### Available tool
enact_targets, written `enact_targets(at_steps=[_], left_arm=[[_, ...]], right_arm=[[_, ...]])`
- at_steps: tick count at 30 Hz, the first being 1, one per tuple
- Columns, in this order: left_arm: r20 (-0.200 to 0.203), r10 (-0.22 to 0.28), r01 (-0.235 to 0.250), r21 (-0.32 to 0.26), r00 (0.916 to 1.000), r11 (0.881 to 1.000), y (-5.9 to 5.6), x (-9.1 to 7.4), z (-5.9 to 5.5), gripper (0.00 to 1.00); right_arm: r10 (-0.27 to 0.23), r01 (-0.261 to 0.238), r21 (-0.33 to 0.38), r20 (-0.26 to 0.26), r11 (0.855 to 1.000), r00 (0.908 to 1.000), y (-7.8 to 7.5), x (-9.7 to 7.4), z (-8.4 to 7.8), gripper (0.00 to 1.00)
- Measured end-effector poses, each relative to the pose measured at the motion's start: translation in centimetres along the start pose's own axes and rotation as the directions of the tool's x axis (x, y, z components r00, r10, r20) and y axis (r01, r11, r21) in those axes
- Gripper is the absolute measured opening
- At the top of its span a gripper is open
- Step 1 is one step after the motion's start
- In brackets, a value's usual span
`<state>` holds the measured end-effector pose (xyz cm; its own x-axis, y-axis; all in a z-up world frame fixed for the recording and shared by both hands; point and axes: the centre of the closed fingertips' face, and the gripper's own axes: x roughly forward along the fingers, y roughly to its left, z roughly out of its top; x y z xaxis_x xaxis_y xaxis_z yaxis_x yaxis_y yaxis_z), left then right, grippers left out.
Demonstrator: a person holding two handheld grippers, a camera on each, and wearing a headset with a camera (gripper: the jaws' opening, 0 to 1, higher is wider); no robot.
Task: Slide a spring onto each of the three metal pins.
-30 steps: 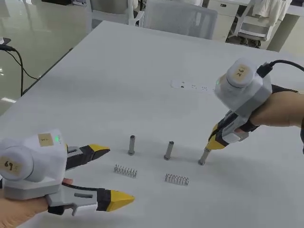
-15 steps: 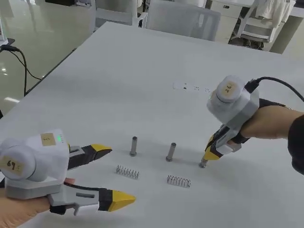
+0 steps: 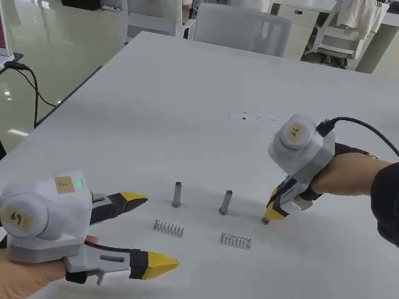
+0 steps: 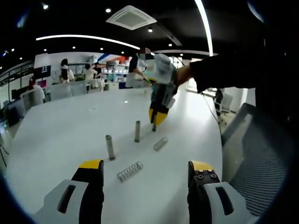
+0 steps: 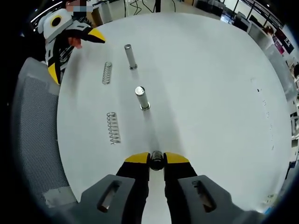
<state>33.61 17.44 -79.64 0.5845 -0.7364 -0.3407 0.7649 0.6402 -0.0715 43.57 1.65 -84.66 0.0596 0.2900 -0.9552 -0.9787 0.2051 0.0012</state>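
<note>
Our right hand-held gripper (image 3: pixel 272 215) pinches the end pin (image 5: pixel 156 161) — any sideways pull could tip it over; our left hand-held gripper (image 4: pixel 145 165) hangs open, empty.

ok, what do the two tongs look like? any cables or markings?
Both match: light grey housing with a round cap, black jaws, yellow tips. The left tongs carry a handwritten number on the cap, a yellowish sticker and a green light. The right tongs have a yellow numbered sticker and a black cable off the back; that arm wears a dark sleeve.

Sticker (image 3: pixel 14 218) on left hand-held gripper (image 3: pixel 154 231): "69".
</note>
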Motion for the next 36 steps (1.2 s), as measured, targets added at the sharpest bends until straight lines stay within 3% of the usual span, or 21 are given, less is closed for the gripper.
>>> enact_targets(at_steps=[9,21,30,36], left_arm=[[0.000,0.002,-0.002,-0.002,1.0000,1.000,0.0,0.0,0.0,0.69],[-0.002,-0.006,0.006,0.002,1.0000,1.000,-0.1,0.2,0.1,0.69],[-0.001,-0.008,0.008,0.004,1.0000,1.000,-0.2,0.2,0.2,0.68],[0.000,-0.009,0.009,0.007,1.0000,1.000,-0.3,0.2,0.3,0.68]], right_arm=[[-0.003,0.003,-0.002,0.025,1.000,0.9997,0.2,0.2,-0.1,0.17],[-0.028,0.029,-0.005,0.077,1.000,0.9966,0.2,-0.9,0.8,0.24],[-0.051,0.057,-0.041,0.129,0.998,0.9903,0.8,-2.7,2.9,0.25],[-0.044,0.055,-0.071,0.153,0.996,0.9872,2.1,-3.3,4.0,0.24]])
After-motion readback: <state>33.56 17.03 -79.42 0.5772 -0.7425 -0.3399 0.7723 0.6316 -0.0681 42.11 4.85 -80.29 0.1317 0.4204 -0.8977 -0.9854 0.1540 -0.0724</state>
